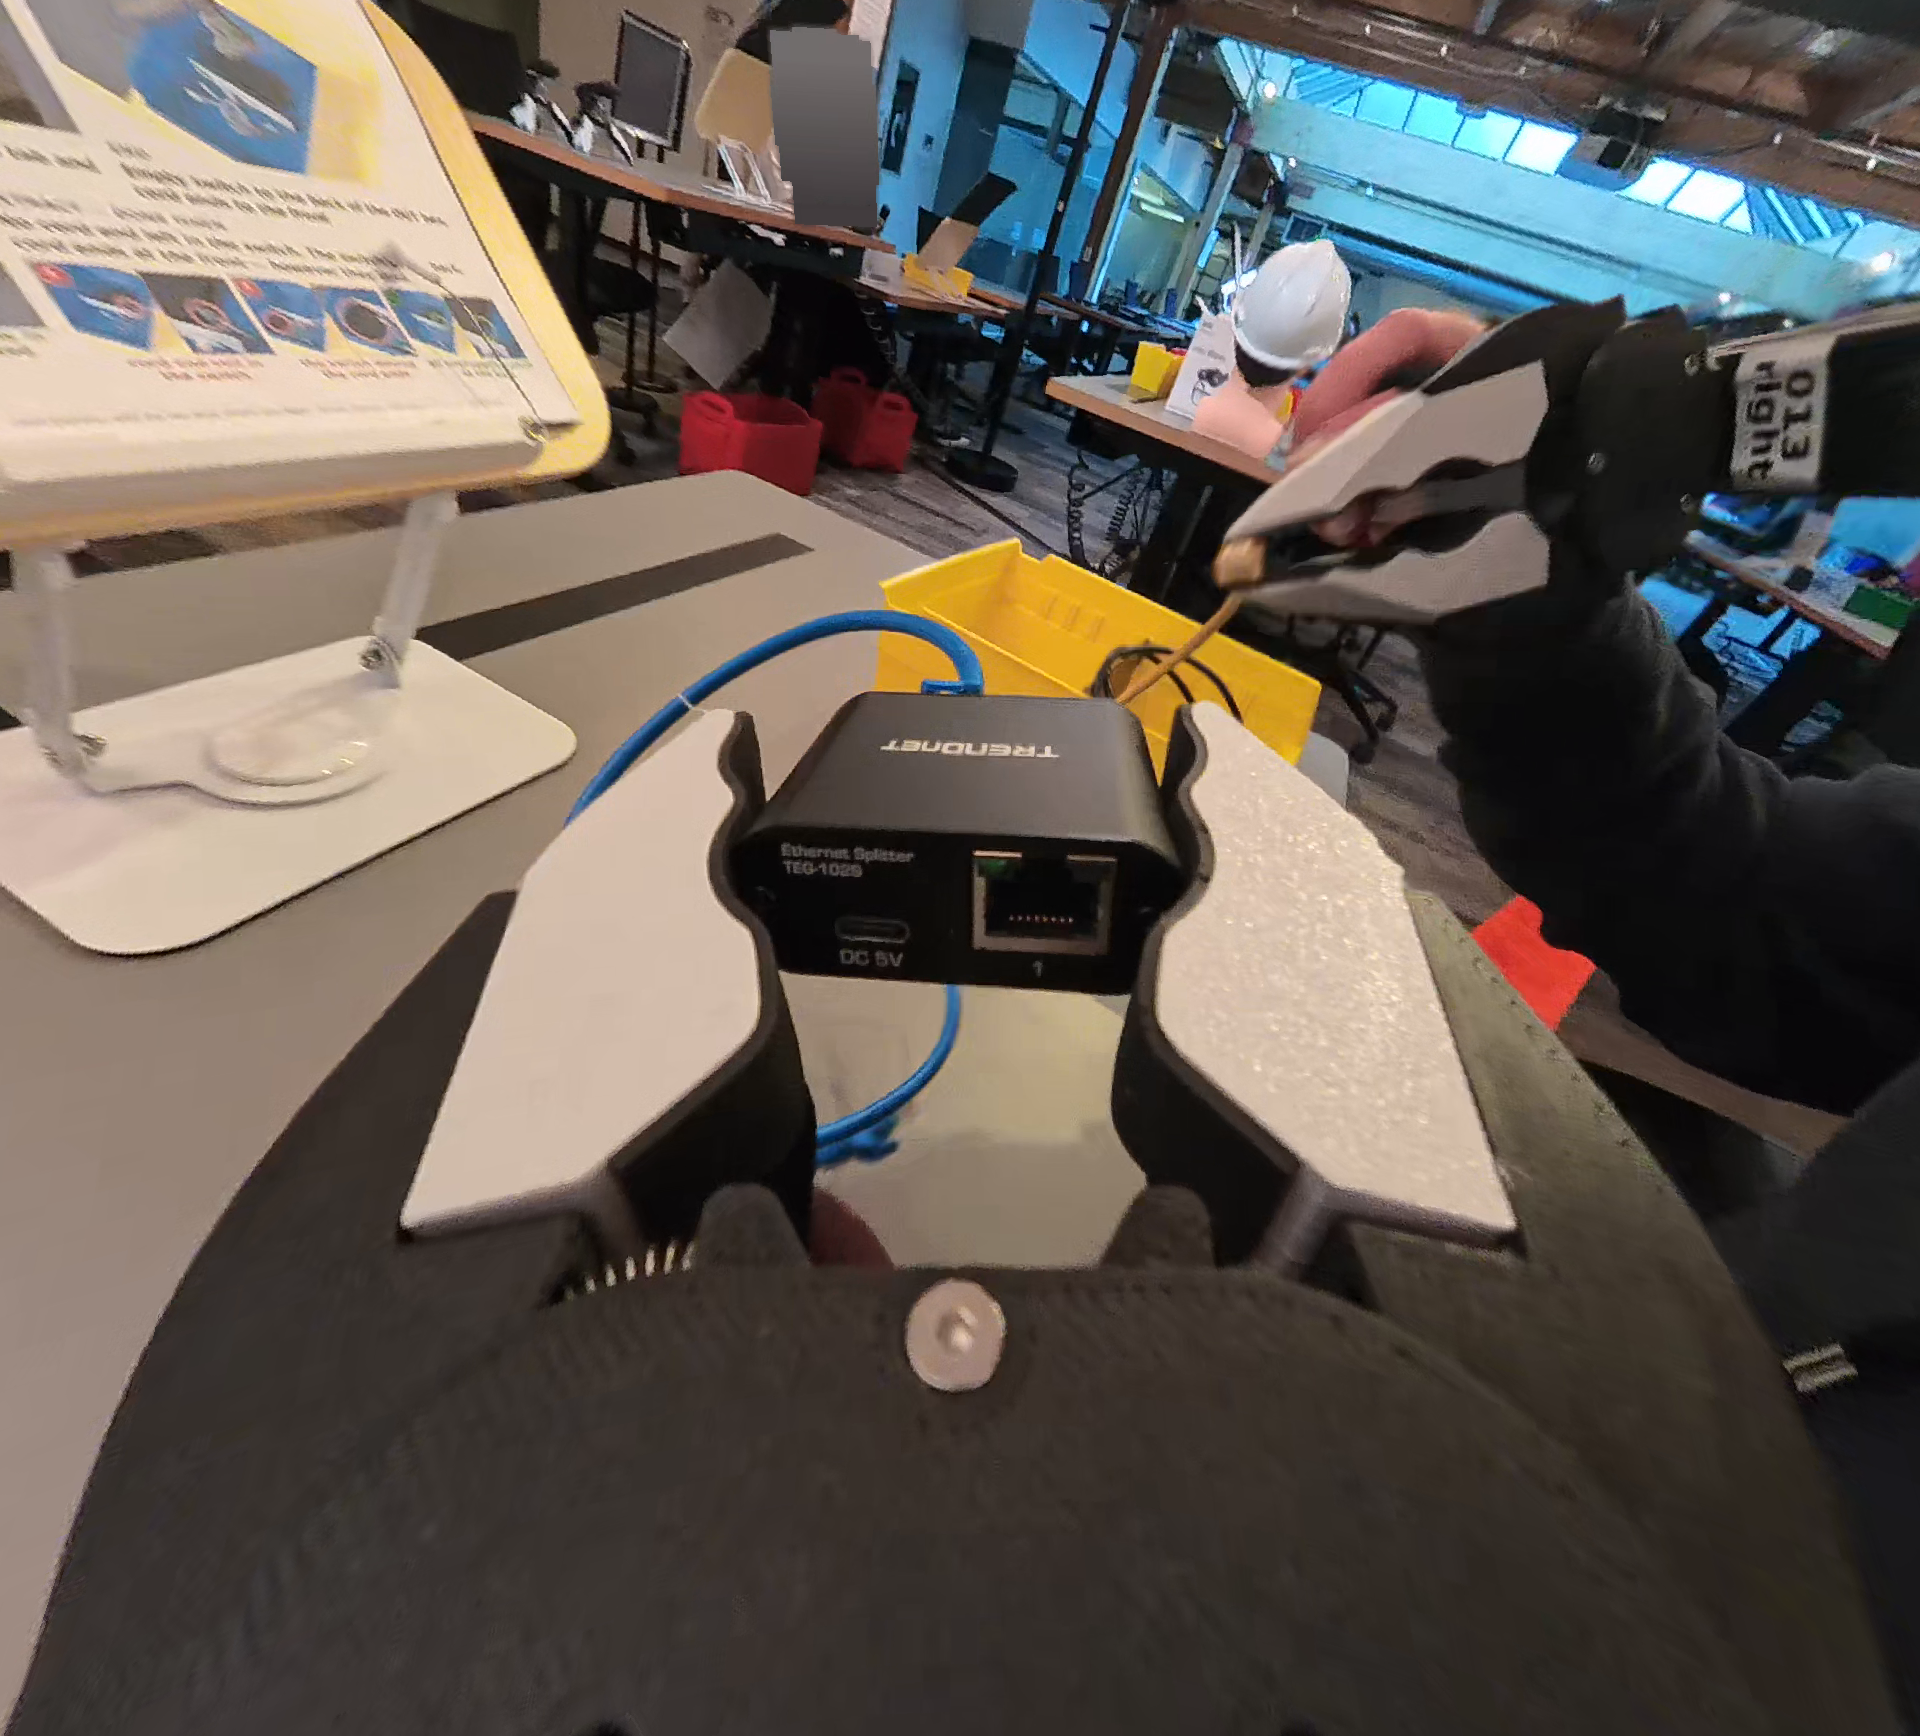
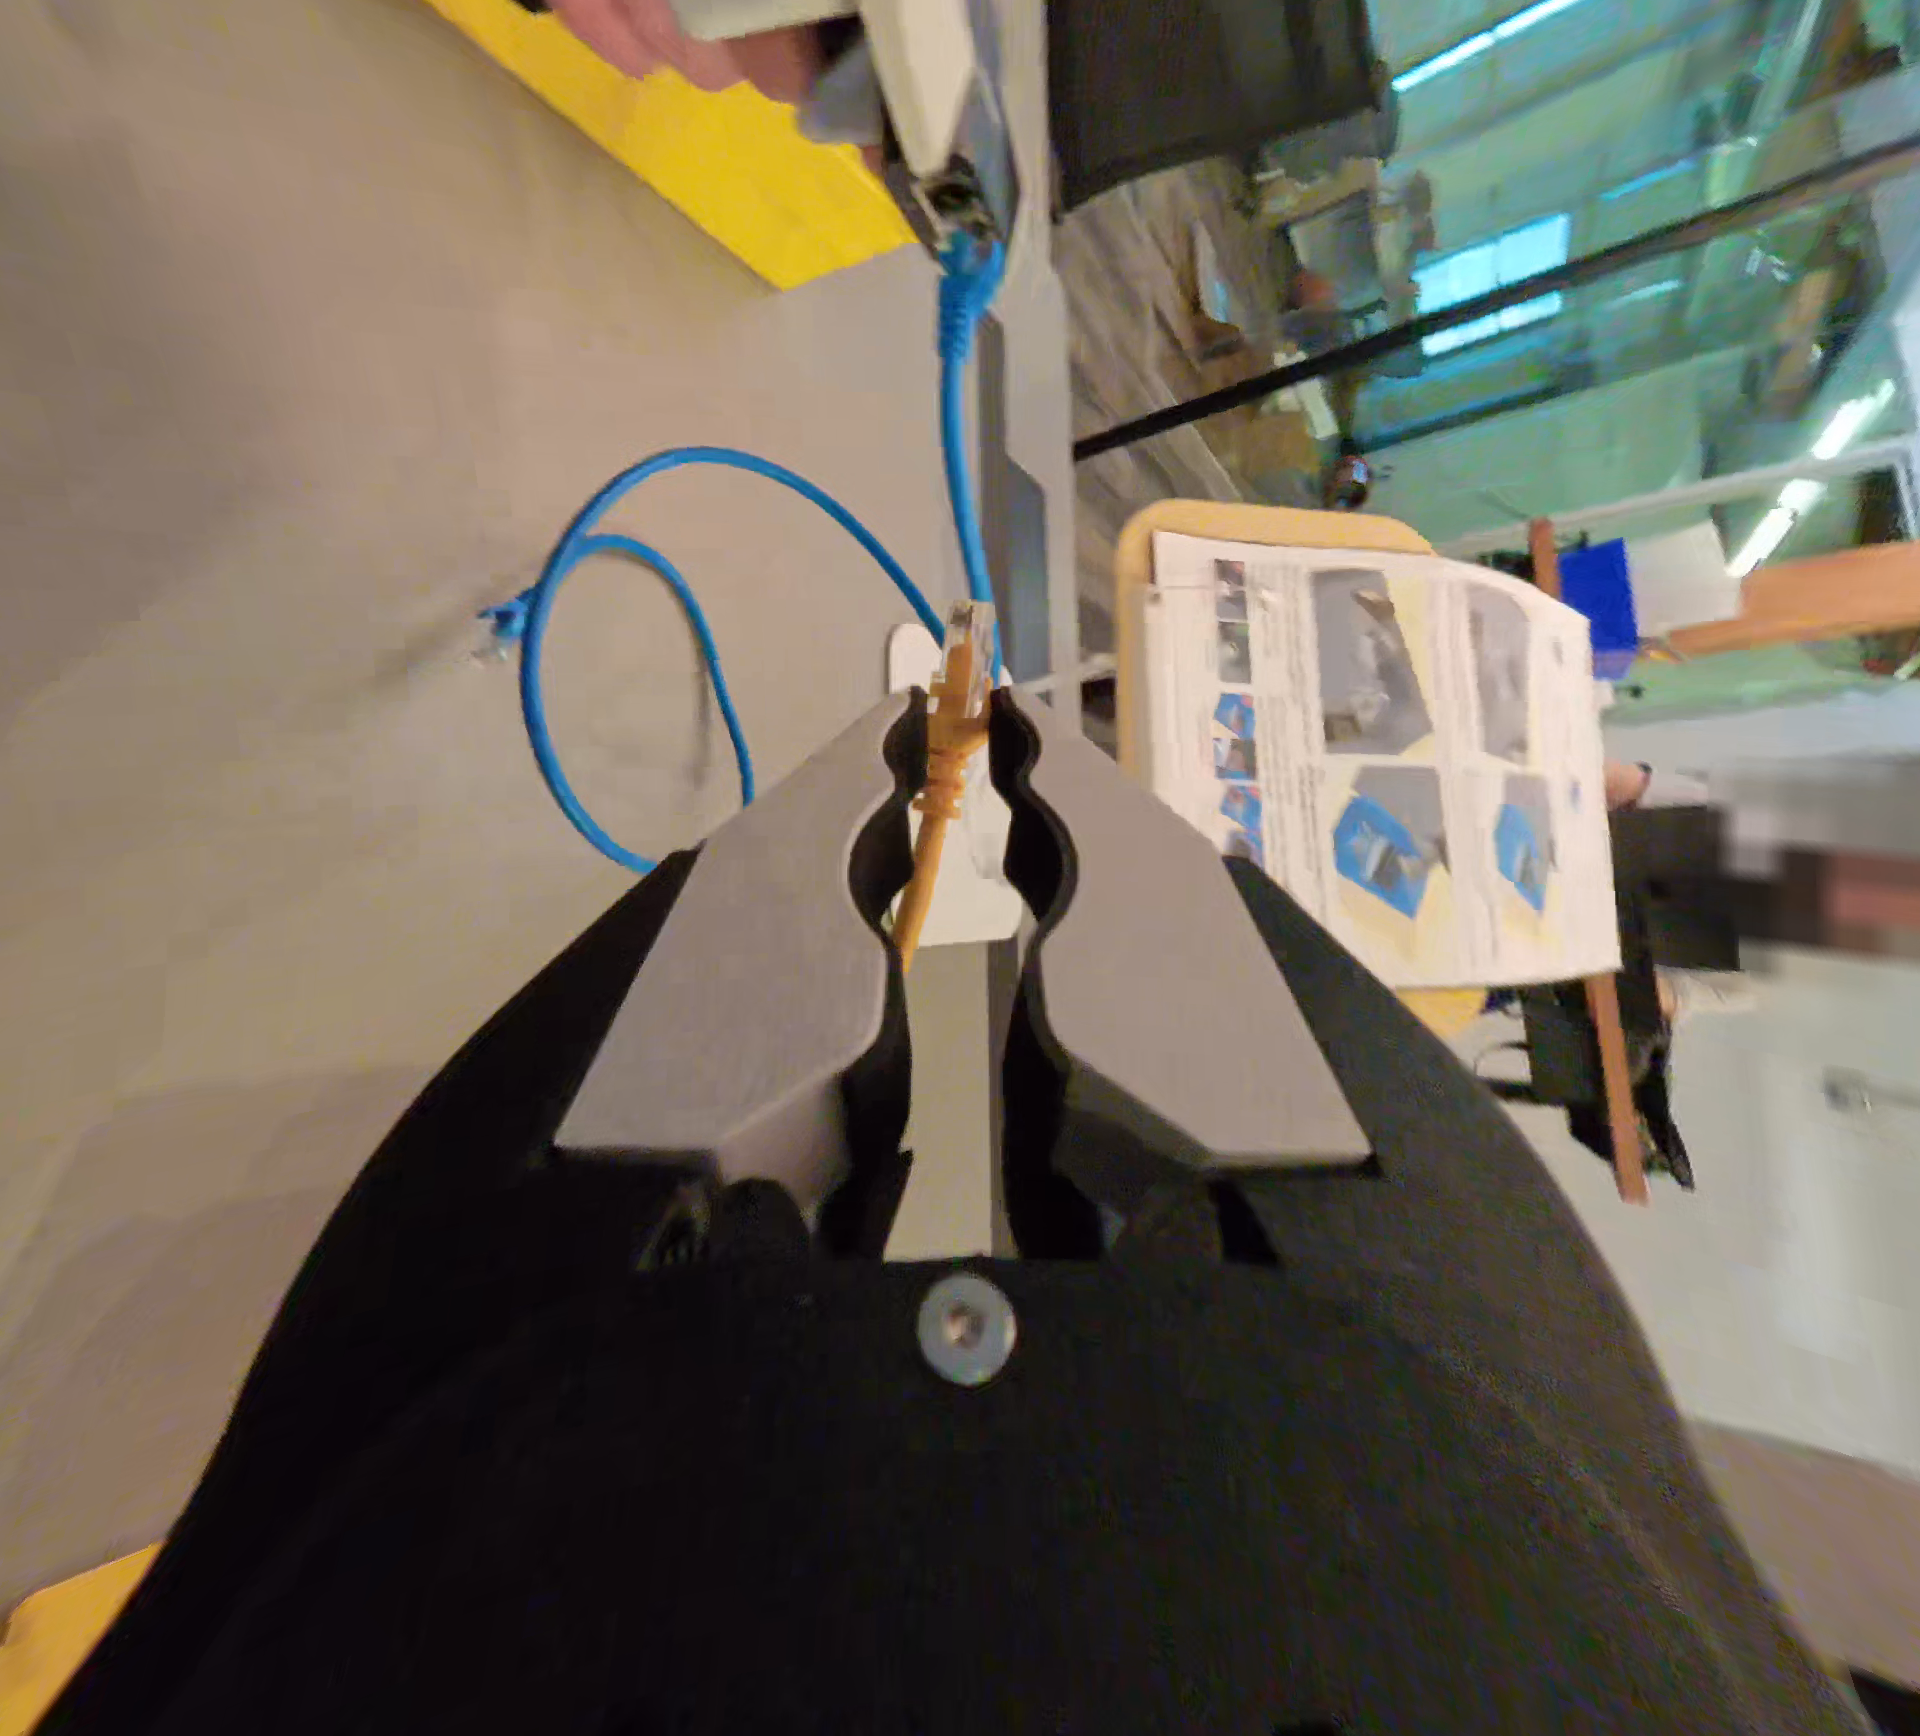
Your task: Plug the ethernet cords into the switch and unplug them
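Observation:
My left gripper (image 1: 966,736) is shut on the black switch (image 1: 956,845) and holds it by its sides above the grey table (image 1: 208,1115). The port facing the camera is empty. A blue ethernet cord (image 1: 790,637) is plugged into the switch's far side and loops down onto the table. My right gripper (image 2: 956,699) is shut on the plug of an orange ethernet cord (image 2: 961,647), plug tip pointing forward. In the left wrist view it hovers up and right of the switch (image 1: 1247,554), apart from it. The switch also shows in the right wrist view (image 2: 951,200).
A yellow bin (image 1: 1039,616) stands just behind the switch, and the orange cord (image 1: 1195,637) trails into it. A white stand with a printed instruction sheet (image 1: 260,232) stands on the table's left. The blue cord's free end (image 2: 499,626) lies on the table. Other desks are in the background.

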